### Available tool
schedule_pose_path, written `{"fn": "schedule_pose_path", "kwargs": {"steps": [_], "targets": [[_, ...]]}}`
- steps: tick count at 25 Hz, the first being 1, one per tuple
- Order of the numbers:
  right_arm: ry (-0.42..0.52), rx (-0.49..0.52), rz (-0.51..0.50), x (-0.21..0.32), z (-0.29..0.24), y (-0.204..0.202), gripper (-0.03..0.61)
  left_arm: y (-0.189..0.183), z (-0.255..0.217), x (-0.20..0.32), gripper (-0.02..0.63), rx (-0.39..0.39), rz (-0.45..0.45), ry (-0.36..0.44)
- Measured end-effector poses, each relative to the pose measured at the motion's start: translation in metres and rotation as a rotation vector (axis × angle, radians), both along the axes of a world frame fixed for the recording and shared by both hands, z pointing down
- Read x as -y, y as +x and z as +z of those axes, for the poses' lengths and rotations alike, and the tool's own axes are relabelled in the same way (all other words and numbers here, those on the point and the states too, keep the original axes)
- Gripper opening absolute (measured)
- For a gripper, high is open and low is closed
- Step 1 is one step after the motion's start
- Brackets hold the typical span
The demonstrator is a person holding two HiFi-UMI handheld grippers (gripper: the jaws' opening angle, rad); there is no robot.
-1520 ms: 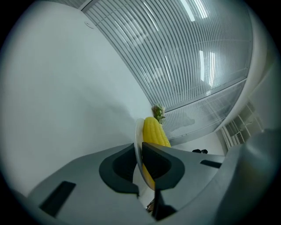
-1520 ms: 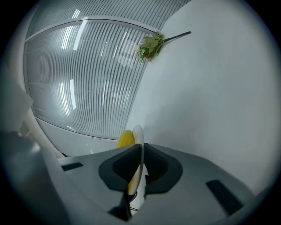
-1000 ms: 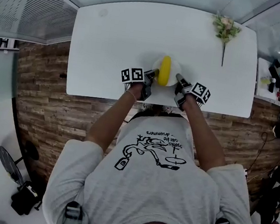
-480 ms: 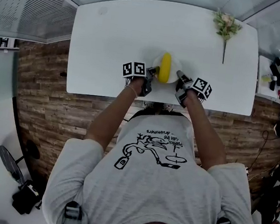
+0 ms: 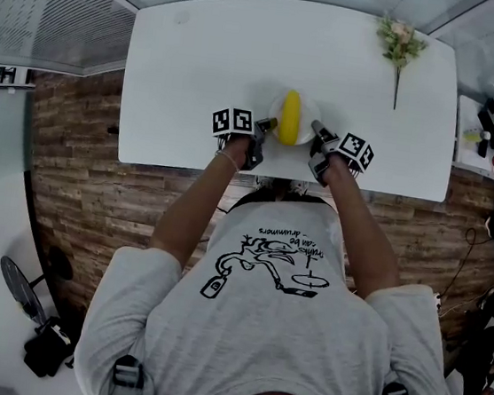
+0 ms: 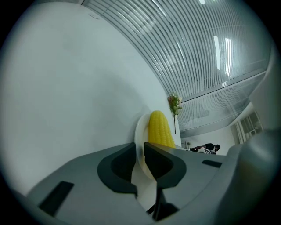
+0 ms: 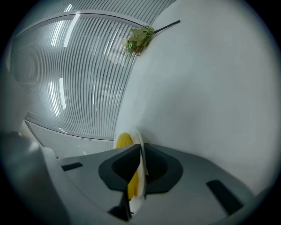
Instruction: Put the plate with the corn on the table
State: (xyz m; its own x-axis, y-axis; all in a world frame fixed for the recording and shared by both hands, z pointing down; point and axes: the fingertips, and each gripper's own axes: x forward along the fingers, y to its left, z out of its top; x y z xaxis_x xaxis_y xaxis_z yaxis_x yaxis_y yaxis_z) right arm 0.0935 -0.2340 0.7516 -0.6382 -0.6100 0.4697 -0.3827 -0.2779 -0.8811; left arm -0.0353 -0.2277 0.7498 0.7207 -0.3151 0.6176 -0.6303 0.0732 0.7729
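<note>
A small white plate carries a yellow corn cob over the near middle of the white table. My left gripper is shut on the plate's left rim, and my right gripper is shut on its right rim. In the left gripper view the plate rim runs between the jaws with the corn cob beyond. The right gripper view shows the plate's edge pinched between the jaws, the corn cob at its left. Whether the plate touches the table I cannot tell.
A flower sprig lies at the table's far right corner, also seen as the flower sprig in the right gripper view. Wooden floor surrounds the table. Clutter sits on a counter at the right.
Both grippers and the plate with the corn have moved slightly farther onto the table, away from the near edge. The grip on both rims is unchanged.
</note>
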Motion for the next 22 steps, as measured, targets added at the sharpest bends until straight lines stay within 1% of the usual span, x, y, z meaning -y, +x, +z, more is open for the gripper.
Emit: {"fn": "schedule_pose_path", "kwargs": {"steps": [8,9,11,12,17,22], "targets": [[0.005,-0.024,-0.029,-0.001,0.000,0.000,0.043,-0.007,0.002,-0.003,0.054,0.033,-0.005,0.006],[0.007,-0.027,-0.038,-0.001,-0.001,-0.001,0.054,-0.007,0.003,-0.003,0.054,0.038,-0.010,0.007],[0.011,-0.040,-0.064,-0.002,-0.003,-0.004,0.106,-0.008,0.003,-0.003,0.052,0.049,-0.016,0.007],[0.011,-0.052,-0.079,-0.002,-0.004,-0.005,0.115,-0.008,0.003,-0.003,0.052,0.053,-0.018,0.008],[0.006,-0.124,-0.120,-0.004,-0.003,0.000,0.115,-0.008,0.002,-0.003,0.051,0.073,-0.021,0.013],[0.007,-0.164,-0.118,-0.007,-0.002,0.011,0.101,-0.009,0.001,-0.003,0.049,0.073,-0.025,0.018]]}}
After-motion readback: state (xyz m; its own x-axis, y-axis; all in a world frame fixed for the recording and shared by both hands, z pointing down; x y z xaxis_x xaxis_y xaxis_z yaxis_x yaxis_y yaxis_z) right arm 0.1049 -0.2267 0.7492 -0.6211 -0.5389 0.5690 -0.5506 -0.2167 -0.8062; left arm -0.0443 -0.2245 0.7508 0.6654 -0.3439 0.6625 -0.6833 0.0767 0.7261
